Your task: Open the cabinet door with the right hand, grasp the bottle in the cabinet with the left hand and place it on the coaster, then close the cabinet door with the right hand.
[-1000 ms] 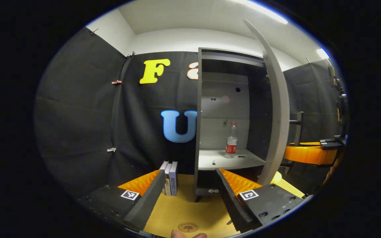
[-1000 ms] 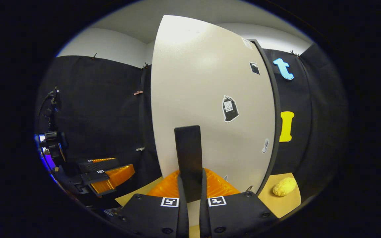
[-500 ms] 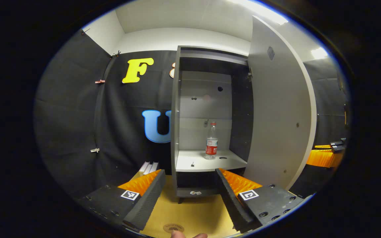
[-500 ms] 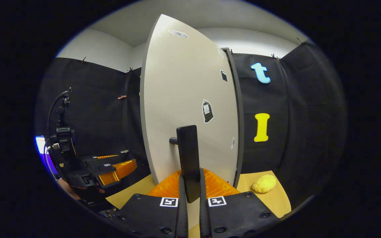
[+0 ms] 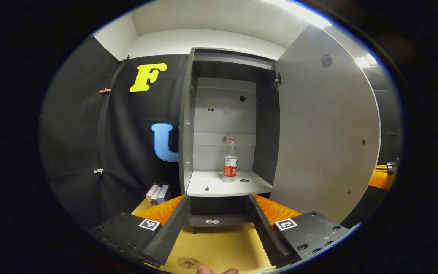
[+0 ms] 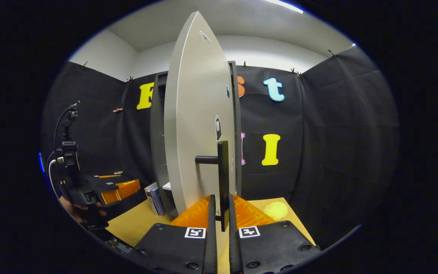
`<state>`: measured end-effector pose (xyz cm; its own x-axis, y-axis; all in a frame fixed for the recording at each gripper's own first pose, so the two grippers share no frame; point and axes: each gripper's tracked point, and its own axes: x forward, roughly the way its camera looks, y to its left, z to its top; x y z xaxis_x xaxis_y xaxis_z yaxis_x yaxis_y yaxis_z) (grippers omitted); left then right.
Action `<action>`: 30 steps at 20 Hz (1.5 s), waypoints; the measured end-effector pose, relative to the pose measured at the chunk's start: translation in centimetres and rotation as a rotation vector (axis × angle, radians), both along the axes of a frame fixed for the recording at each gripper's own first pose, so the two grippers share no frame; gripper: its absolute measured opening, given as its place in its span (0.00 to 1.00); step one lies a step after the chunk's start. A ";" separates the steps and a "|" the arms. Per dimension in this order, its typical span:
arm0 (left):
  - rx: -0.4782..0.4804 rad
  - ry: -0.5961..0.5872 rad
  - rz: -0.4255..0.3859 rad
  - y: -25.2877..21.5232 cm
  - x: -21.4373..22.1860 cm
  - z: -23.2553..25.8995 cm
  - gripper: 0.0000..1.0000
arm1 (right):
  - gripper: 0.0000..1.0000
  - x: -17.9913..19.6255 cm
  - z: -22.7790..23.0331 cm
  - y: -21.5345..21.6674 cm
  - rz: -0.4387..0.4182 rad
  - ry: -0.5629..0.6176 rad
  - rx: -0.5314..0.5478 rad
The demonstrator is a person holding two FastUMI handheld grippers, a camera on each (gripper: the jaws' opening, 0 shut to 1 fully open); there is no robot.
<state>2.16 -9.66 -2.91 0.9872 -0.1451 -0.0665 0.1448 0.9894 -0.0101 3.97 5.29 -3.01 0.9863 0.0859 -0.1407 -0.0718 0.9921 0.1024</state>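
In the left gripper view the grey cabinet (image 5: pixel 187 125) stands with its door (image 5: pixel 325 125) swung wide to the right. A clear bottle (image 5: pixel 230 160) with a red label stands upright on the white shelf (image 5: pixel 222 188). My left gripper (image 5: pixel 215 224) is open, held low in front of the cabinet, well short of the bottle. A round brown coaster (image 5: pixel 188 262) lies on the table between its fingers. In the right gripper view my right gripper (image 6: pixel 221 213) is shut on the black door handle (image 6: pixel 222 179). The door (image 6: pixel 196 125) shows nearly edge-on there.
Several books (image 5: pixel 159 193) stand on the tan table (image 5: pixel 219 247) left of the cabinet. A yellow sponge-like lump (image 6: pixel 275 210) lies on the table to the right of the door. In the right gripper view the other gripper (image 6: pixel 101 188) and a hand show at the left.
The door has swung farther open, pulled by the right gripper on its handle. The left gripper view has shifted so the cabinet's inside and the bottle sit more central.
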 end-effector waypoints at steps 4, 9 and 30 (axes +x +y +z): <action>-0.002 -0.003 -0.005 -0.7 1.0 0.2 0.94 | 0.12 -1.2 0.1 -2.2 -0.080 0.008 -0.009; -0.003 -0.031 -0.039 -3.1 4.0 1.1 0.94 | 0.11 -2.4 -0.1 -3.6 -0.118 0.017 0.021; 0.130 -0.121 -0.025 -11.8 33.5 -2.1 0.94 | 0.98 -4.8 -3.6 -15.0 -0.312 -0.001 0.047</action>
<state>35.64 -21.49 -5.05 0.9853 -0.1676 0.0327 0.1618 0.9774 0.1364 -0.83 -9.72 -6.56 0.9661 -0.2149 -0.1431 0.2356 0.9604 0.1489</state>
